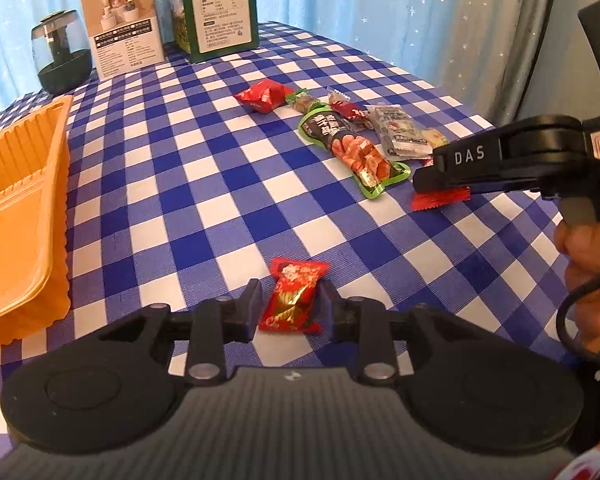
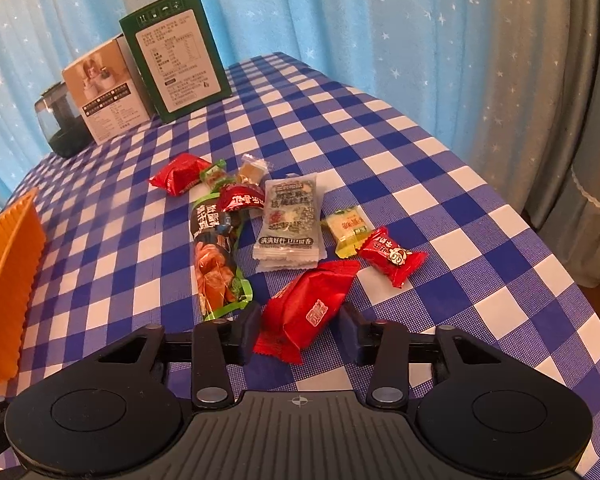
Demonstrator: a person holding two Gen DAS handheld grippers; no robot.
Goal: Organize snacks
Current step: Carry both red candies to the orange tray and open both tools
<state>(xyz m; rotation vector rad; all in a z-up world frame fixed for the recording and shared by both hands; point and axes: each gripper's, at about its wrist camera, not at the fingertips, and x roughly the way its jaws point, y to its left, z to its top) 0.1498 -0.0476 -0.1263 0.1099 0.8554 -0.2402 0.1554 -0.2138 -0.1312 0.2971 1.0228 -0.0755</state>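
Closing in: the left gripper (image 1: 290, 300) fingers pinch a small red candy (image 1: 294, 296) on the table (image 1: 204, 208), its long axis toward 12 o'clock. The right gripper (image 2: 300, 330) fingers straddle a red packet (image 2: 310, 310), spread, not pressing, long axis toward 1 o'clock. The orange tray (image 1: 24, 208) waits at 9 o'clock, nearer the left hand.

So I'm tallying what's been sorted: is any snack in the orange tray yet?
No, the stretch of the orange tray that the left wrist view shows holds nothing, and the snacks lie on the checked tablecloth.
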